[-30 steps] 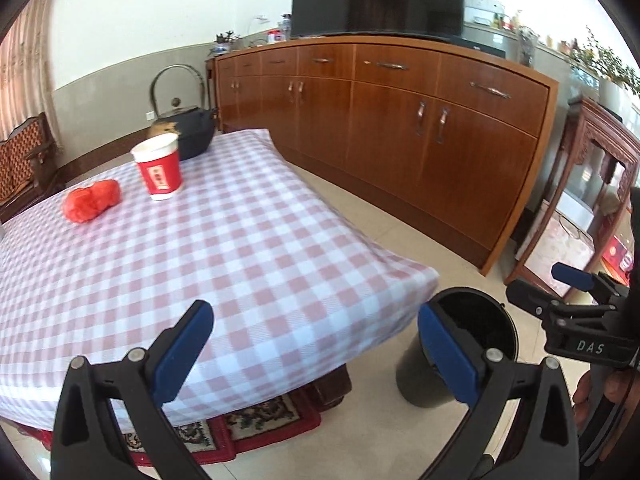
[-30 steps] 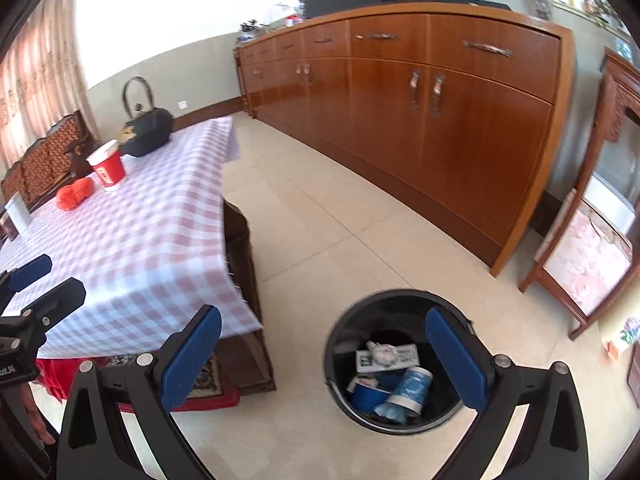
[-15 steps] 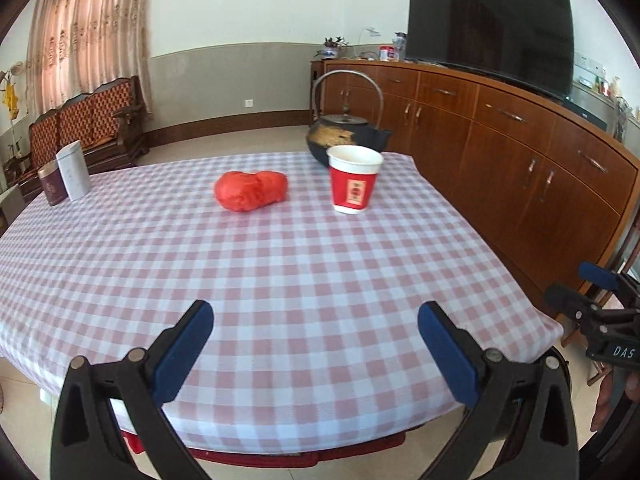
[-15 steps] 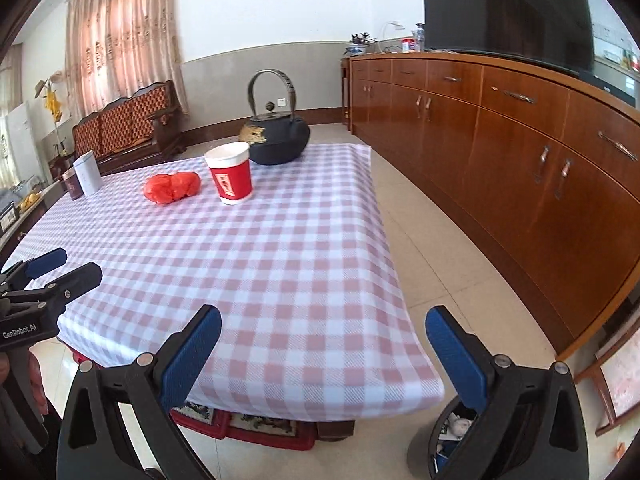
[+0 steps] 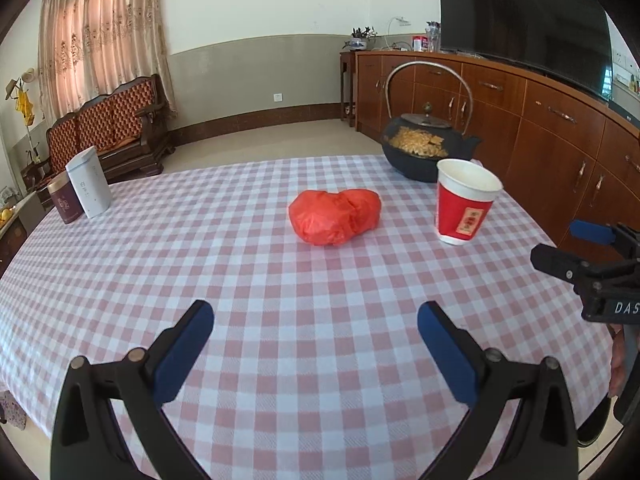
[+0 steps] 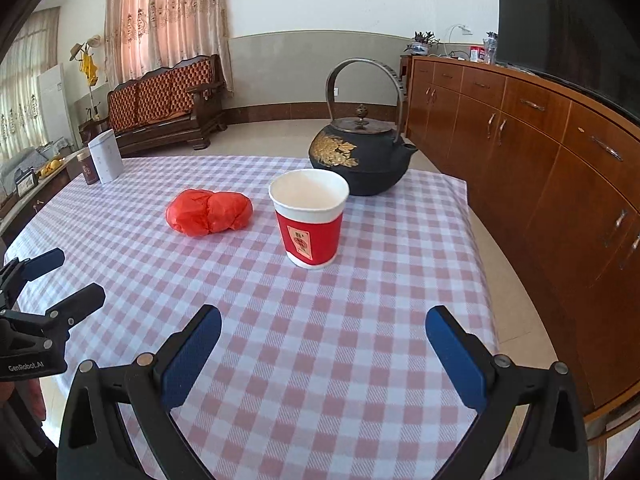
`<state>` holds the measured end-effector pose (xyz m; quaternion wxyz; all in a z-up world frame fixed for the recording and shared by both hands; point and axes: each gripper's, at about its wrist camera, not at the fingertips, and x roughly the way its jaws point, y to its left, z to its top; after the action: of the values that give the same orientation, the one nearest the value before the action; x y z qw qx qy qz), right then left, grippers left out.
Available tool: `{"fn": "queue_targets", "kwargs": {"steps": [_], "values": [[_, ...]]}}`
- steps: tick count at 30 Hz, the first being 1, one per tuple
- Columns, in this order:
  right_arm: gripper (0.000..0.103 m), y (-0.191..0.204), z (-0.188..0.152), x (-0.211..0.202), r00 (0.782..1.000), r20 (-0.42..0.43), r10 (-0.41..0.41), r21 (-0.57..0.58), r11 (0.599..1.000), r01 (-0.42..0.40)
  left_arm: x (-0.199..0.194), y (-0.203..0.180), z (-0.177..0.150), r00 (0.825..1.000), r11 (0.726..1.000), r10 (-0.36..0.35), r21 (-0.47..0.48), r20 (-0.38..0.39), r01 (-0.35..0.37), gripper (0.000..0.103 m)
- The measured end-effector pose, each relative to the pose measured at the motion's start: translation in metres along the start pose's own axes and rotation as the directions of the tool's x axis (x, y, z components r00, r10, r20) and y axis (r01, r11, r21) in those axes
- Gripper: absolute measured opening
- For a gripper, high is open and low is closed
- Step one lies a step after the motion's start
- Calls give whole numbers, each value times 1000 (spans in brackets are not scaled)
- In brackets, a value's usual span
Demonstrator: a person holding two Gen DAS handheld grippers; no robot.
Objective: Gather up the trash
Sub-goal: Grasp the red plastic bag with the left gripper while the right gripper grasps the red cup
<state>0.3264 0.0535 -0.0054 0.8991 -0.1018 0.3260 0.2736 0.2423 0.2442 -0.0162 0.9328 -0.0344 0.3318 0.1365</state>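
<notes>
On the table [image 5: 280,360], covered in checked cloth, a crumpled red bag [image 5: 335,216] lies near the middle, with a red paper cup [image 6: 308,223] upright beside it and a black kettle [image 6: 360,156] behind. Left hand-held gripper [image 5: 315,322] and right hand-held gripper [image 6: 323,326] both hover spread wide, empty, short of these items.

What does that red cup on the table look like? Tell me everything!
The red cup is a paper cup with a white rim, a white inside, a red band around its body and a small label with a picture on the front. It stands upright on the checked tablecloth, with its mouth open to the top; it looks empty from here. The black teapot sits just behind it, and the crumpled red bag lies beside it, apart. Nothing holds it.
</notes>
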Motion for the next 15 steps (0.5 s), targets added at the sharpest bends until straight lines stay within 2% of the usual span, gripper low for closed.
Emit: {"fn": "queue_targets", "kwargs": {"steps": [5, 11, 13, 15], "values": [[100, 3, 26, 54, 999, -36, 11, -15, 1000, -11, 36, 12, 15, 1000, 1000, -10, -12, -30, 10, 102], [93, 8, 46, 96, 999, -44, 21, -41, 999, -23, 77, 11, 45, 998, 999, -38, -9, -42, 38, 102], [79, 6, 51, 105, 999, -49, 20, -45, 999, -22, 87, 8, 54, 997, 998, -58, -14, -52, 58, 102], [70, 1, 54, 111, 998, -57, 21, -34, 999, -23, 98, 3, 61, 995, 997, -76, -18, -63, 75, 102]]}}
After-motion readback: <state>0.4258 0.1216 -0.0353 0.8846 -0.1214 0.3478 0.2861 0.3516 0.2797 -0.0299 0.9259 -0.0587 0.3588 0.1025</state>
